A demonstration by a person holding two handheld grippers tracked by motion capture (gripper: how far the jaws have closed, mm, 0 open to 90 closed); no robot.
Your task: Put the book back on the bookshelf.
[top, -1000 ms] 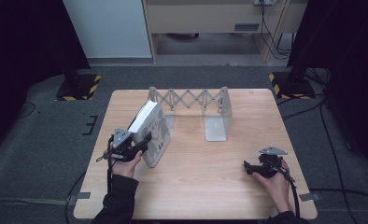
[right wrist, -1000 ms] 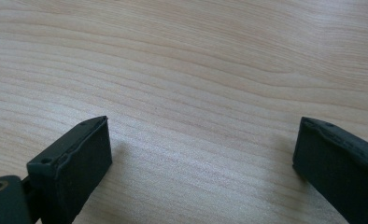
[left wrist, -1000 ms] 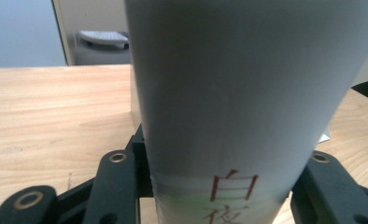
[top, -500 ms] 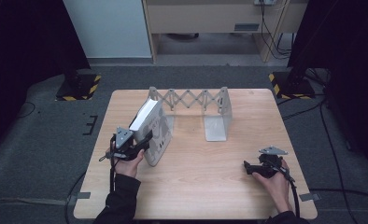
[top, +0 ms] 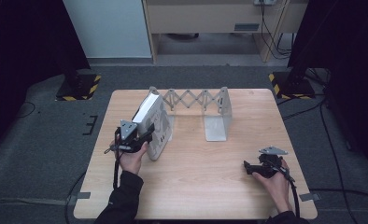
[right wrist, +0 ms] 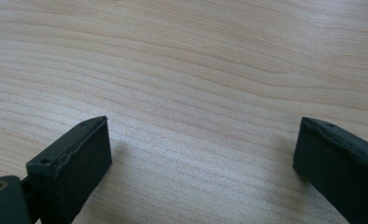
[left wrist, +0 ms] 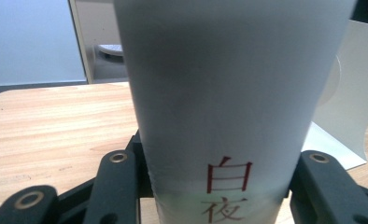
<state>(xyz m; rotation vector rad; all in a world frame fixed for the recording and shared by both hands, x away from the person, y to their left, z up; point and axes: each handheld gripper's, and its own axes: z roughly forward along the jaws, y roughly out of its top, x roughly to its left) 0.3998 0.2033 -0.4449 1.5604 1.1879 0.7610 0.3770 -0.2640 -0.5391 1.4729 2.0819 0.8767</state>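
Item 1. Left gripper point(top: 142, 138). Jaws clamped on the book point(left wrist: 219, 93), one pad against each cover, the spine facing back toward the gripper camera with red characters low on it. The jaws stood only as far apart as the book's thickness; nothing else was between them.

Item 2. Book, white, hardback-sized. Held directly between the left jaws, standing on its lower edge on the table point(top: 196, 186) and leaning slightly. Its long axis ran upward from the jaws; its covers ran forward, away from the hand, toward the rack.

Item 3. Rack point(top: 198, 100), an expanding scissor-link bookend with two white end plates. The near plate point(left wrist: 355, 93) showed just beyond and to the right of the book in the left gripper view; in the high view the book's far edge lay against or just beside the left plate, contact not certain. The open bay between the plates lay ahead of the jaws and to their right. Judgement: seating the book would need a push forward along the covers' line, with the book kept upright.

Item 4. Right gripper point(top: 254, 168). Jaws wide apart and empty, bare wood between the pads point(right wrist: 74, 163). Rested well apart from book and rack; the left hand was much the nearer.
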